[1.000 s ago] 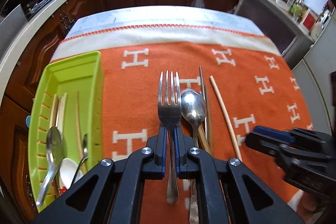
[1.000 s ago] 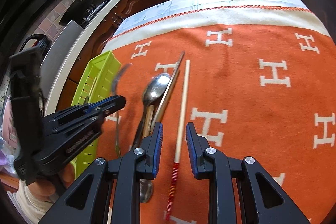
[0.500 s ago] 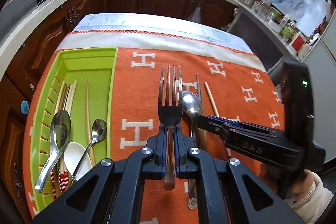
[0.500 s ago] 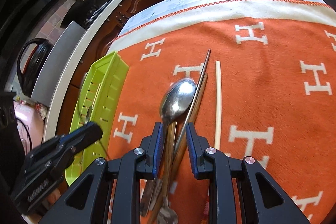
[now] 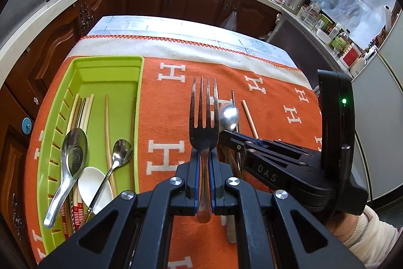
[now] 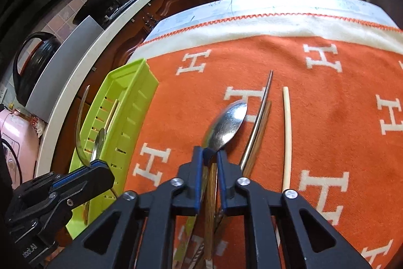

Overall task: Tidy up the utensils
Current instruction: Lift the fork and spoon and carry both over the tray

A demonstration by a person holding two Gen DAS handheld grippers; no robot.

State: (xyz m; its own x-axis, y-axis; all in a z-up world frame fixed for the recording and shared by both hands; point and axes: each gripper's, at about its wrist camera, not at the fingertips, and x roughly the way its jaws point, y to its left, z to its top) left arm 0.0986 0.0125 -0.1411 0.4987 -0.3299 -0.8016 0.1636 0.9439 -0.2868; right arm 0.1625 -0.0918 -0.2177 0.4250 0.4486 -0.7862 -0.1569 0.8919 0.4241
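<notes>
Two grips at once: each hand had a utensil, so the sorting stood between pick-up and drop-off.
Left gripper (image 5: 201, 175): its fingers were clamped together on the handle of the fork (image 5: 203, 117), tines pointing away from the camera and the whole fork lifted clear of the orange blanket (image 5: 166, 102).
Right gripper (image 6: 209, 165): its fingers had come together on the neck of the steel spoon (image 6: 226, 126), just behind the bowl; whether a wooden stick beside the handle was caught too could not be told.
Tray: the green tray (image 5: 110, 62) sat on the blanket's left side, already holding spoons, a white spoon and several chopsticks laid lengthwise.
Left on the blanket: a metal chopstick (image 6: 264, 97) and a brown one touching the spoon's side, and a pale chopstick (image 6: 287, 132) lying just apart to the right.
Step in hand: probably carrying the fork over to the tray while the spoon was being taken up.
Next move calls for: swinging the fork left over the tray rim, lowering it flat along the other pieces, then letting go; the spoon would need lifting straight so the touching chopsticks did not drag.
</notes>
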